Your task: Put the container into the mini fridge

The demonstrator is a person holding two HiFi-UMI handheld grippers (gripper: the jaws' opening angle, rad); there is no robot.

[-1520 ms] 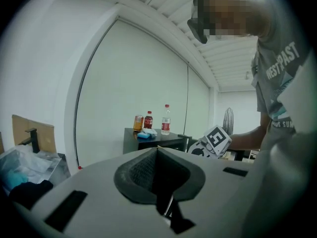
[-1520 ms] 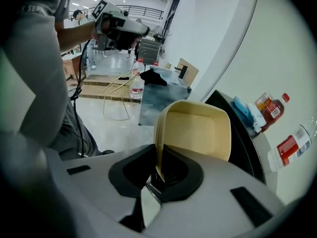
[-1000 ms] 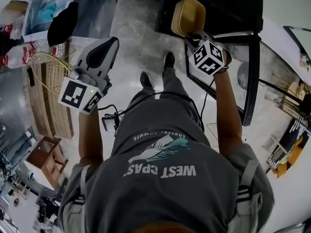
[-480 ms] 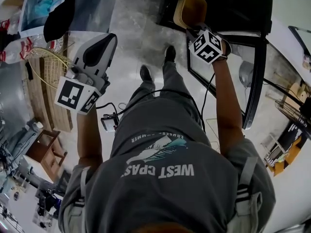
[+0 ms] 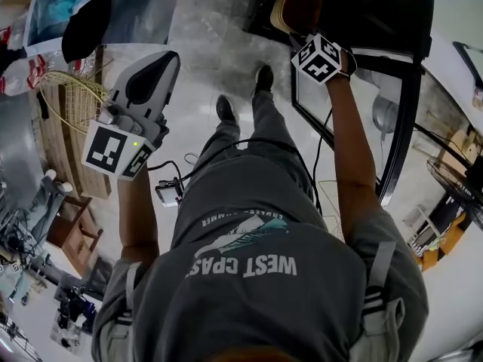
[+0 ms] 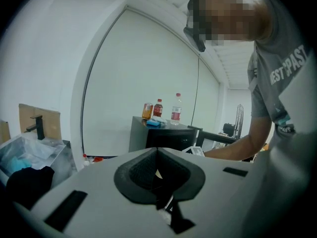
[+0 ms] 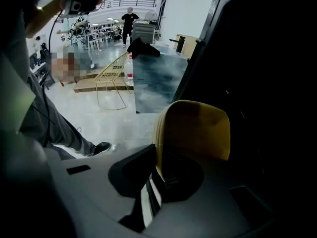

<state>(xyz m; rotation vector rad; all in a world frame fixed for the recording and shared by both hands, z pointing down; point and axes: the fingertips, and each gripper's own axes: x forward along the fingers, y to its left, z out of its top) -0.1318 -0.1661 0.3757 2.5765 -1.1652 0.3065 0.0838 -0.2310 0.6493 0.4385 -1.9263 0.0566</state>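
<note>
Head view, right gripper (image 5: 302, 41) at upper right, fingers pinching yellow container (image 5: 296, 7) at mini fridge (image 5: 362, 13) opening, left gripper (image 5: 167, 59) fingers together, empty

The mustard-yellow rounded plastic container (image 7: 193, 130) looked smooth and matt. The black mini fridge (image 5: 362, 21) at far right had a dark, faintly glossy shell. The pale mottled stone floor (image 5: 204, 51) shone as if polished. At left, the gold wire basket (image 5: 75, 105) looked like thin metal.
</note>
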